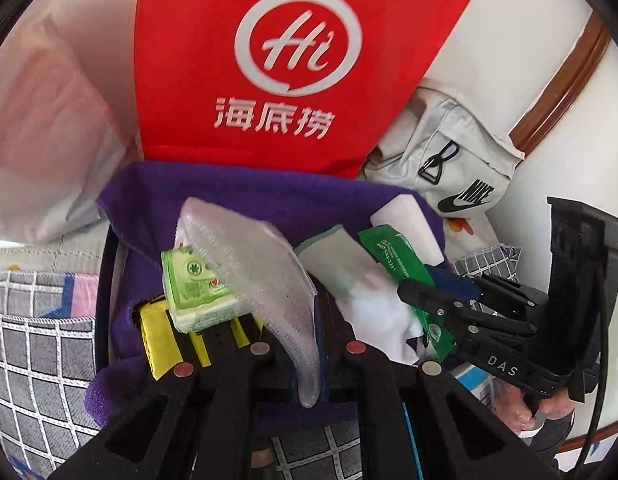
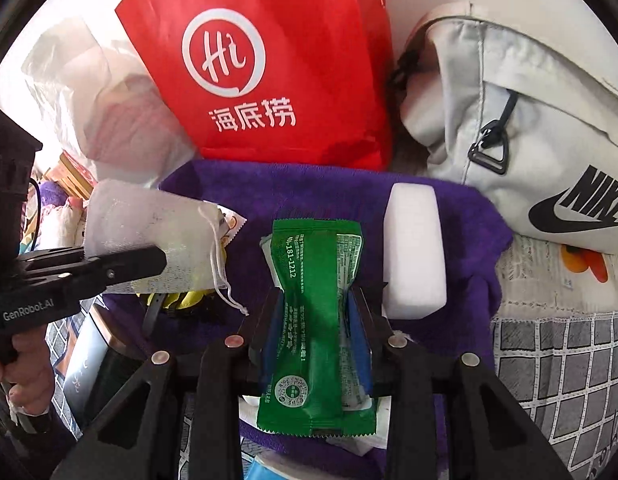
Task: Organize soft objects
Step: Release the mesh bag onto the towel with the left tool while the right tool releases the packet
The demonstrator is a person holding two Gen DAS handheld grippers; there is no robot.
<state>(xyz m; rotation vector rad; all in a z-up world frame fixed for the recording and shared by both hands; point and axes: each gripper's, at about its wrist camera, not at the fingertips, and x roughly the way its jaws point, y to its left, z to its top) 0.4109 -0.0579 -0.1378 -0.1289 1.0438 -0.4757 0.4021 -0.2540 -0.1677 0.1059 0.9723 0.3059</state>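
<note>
My left gripper (image 1: 309, 354) is shut on a white mesh drawstring pouch (image 1: 249, 276), which sticks up and to the left over a basket lined with a purple towel (image 1: 269, 196). In the right wrist view that same left gripper (image 2: 149, 262) pinches the pouch (image 2: 149, 232) at the left. My right gripper (image 2: 317, 308) is shut on a green foil packet (image 2: 317, 288), squeezed at its waist above the towel (image 2: 309, 188). A white foam block (image 2: 415, 248) lies on the towel just right of the packet. From the left wrist view, the right gripper (image 1: 413, 294) holds the packet (image 1: 397, 256).
A green tissue pack (image 1: 197, 292) and a yellow item (image 1: 157, 332) lie in the basket under the pouch. A red paper bag (image 1: 293, 60) stands behind, with a grey Nike bag (image 2: 529, 140) to its right and a clear plastic bag (image 1: 41, 128) to its left. Checked bedding (image 2: 557, 360) surrounds the basket.
</note>
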